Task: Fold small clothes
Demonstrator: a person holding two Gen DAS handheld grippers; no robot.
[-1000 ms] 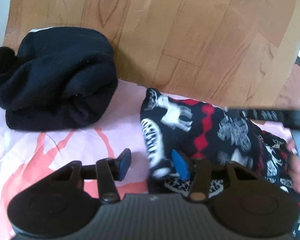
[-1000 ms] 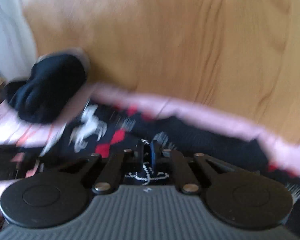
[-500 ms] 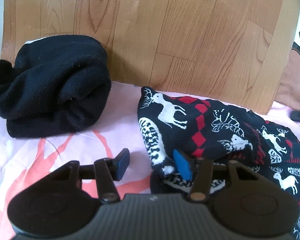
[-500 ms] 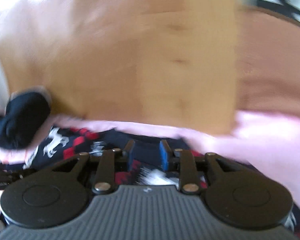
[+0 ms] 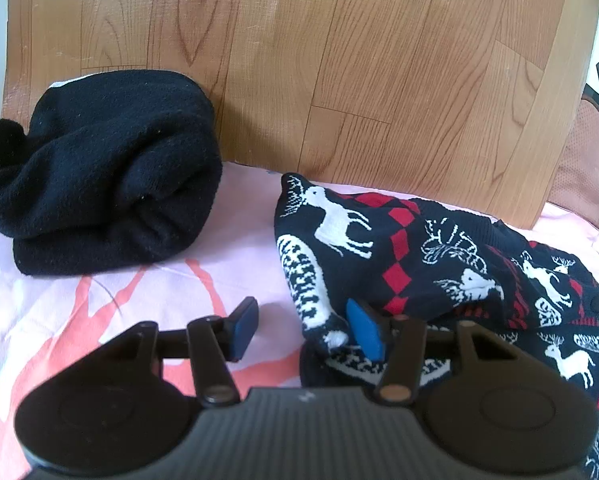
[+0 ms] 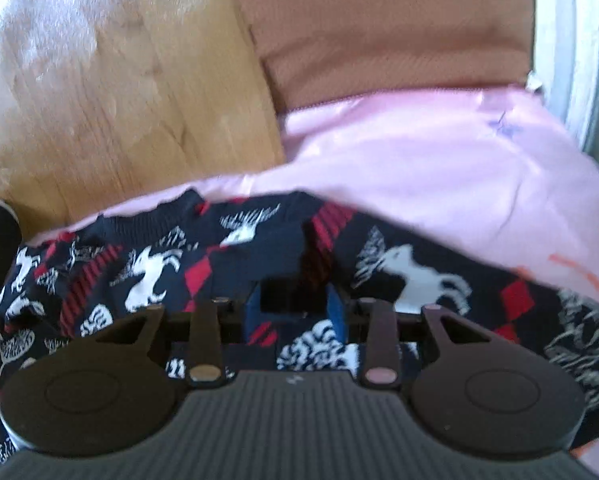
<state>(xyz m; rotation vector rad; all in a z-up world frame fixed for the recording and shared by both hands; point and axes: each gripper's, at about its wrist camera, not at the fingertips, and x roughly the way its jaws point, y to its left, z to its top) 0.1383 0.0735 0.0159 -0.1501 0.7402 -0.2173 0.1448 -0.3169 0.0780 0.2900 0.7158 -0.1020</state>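
Note:
A dark knit sweater point(image 5: 419, 248) with white reindeer and red diamonds lies crumpled on the pink sheet point(image 5: 99, 320); it also fills the lower right wrist view point(image 6: 159, 272). My left gripper point(image 5: 305, 330) is open, low over the sheet, with the sweater's left edge between its blue pads and touching the right pad point(image 5: 363, 334). My right gripper point(image 6: 295, 312) is open, its blue pads just above the sweater's middle, holding nothing.
A rolled black fleece garment point(image 5: 99, 200) sits at the back left on the sheet. A wood-grain board point(image 5: 339, 60) stands upright behind the clothes. A brown cushion point(image 6: 379, 28) and a window frame point(image 6: 579, 60) are at the right.
My right gripper let go of the sweater, opened, and swung to the right over it. The sweater dropped and spread on the sheet. My left gripper stayed open in place.

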